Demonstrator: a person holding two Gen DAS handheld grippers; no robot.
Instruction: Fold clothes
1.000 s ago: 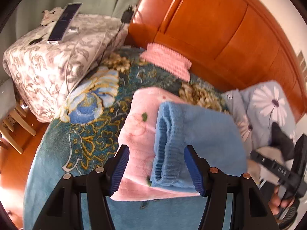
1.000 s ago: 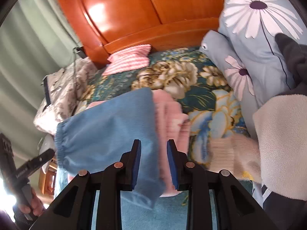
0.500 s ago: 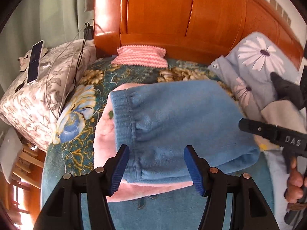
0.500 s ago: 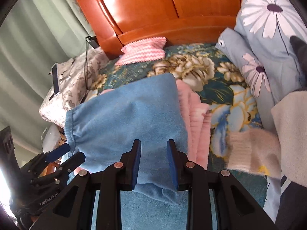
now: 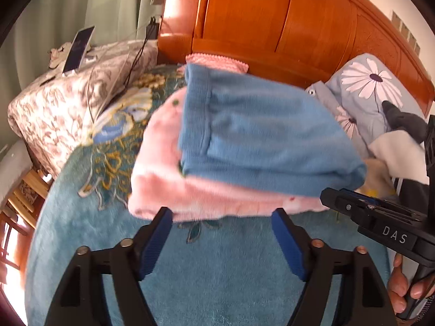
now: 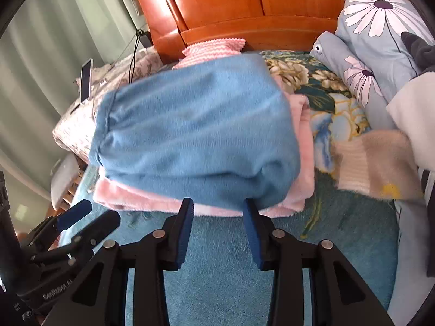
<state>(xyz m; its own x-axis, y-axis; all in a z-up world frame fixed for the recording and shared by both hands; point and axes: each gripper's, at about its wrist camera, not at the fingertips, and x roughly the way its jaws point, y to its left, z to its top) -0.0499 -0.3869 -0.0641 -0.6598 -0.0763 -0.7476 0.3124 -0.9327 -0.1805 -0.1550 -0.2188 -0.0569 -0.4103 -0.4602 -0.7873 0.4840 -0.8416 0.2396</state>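
Observation:
A folded blue fleece garment lies on top of a folded pink fleece garment on the teal floral bedspread. The same stack shows in the right wrist view, blue over pink. My left gripper is open and empty, just in front of the pink garment's near edge. My right gripper is open with a narrower gap and holds nothing, at the near edge of the stack. Each gripper also shows in the other view, right and left.
An orange wooden headboard stands behind. A pink striped pillow lies against it. A grey patterned quilt with a phone and cable is at the left. Daisy-print pillows, a cream knit piece and white and dark clothes are at the right.
Both grippers have drawn back toward me from the stack. The blue garment now lies flat on the pink one, free of both grippers. The right gripper's gap has widened a little.

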